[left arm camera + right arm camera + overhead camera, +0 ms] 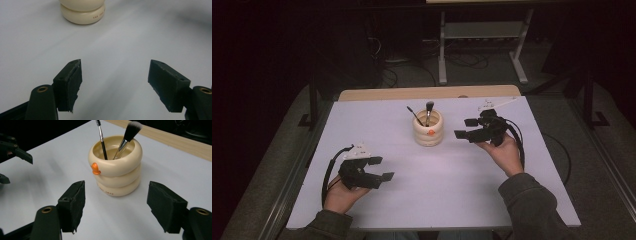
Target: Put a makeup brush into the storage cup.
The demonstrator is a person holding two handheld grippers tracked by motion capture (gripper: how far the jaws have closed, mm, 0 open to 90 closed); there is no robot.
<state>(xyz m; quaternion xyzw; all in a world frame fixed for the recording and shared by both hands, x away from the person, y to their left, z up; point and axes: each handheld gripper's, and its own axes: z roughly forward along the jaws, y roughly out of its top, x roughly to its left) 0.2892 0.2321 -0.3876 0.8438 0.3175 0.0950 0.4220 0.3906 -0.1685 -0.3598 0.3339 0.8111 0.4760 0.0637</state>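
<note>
At seven o'clock my left gripper [379, 169] rests level, jaws apart; at three my right gripper [466, 128], agape, faces the cream brush holder [428, 128] on the white table [452, 190].

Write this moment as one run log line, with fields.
holder: upright, two brushes inside | left gripper: open, empty | right gripper: open, empty, beside holder

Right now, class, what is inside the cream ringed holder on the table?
Inside the cream ringed holder stand two brushes: a thin dark-tipped wand and a fluffy makeup brush, both leaning. Their lower ends and the holder's bottom are hidden by its wall.
</note>
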